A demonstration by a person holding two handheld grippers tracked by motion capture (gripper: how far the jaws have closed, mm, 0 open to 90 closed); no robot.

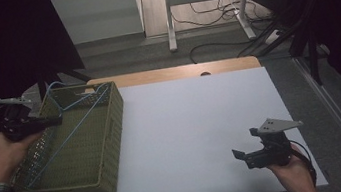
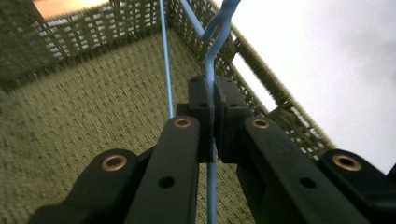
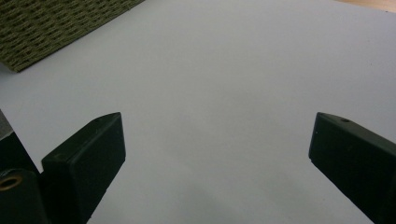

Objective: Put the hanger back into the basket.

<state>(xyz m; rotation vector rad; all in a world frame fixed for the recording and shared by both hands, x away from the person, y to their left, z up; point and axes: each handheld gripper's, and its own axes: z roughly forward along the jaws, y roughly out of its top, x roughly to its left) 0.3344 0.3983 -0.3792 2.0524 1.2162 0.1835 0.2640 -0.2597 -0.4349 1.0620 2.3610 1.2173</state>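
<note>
A blue wire hanger point(image 1: 68, 136) lies slanted in an olive woven basket point(image 1: 113, 134) at the table's left. My left gripper point(image 1: 58, 120) reaches over the basket's left rim, held by a hand in a plaid sleeve. In the left gripper view the left gripper point(image 2: 214, 93) is shut on the hanger's thin blue wire point(image 2: 211, 60), whose hook end rises past the fingertips toward the basket's far wall point(image 2: 93, 28). My right gripper point(image 1: 240, 159) hovers low over the white tabletop at the front right; in the right gripper view the right gripper point(image 3: 217, 140) stands wide open with nothing between its fingers.
The white tabletop point(image 1: 193, 128) stretches between the basket and the right gripper. A corner of the basket point(image 3: 56, 28) appears far off in the right gripper view. Behind the table are a wooden edge point(image 1: 175, 72), desk legs and cables on the floor.
</note>
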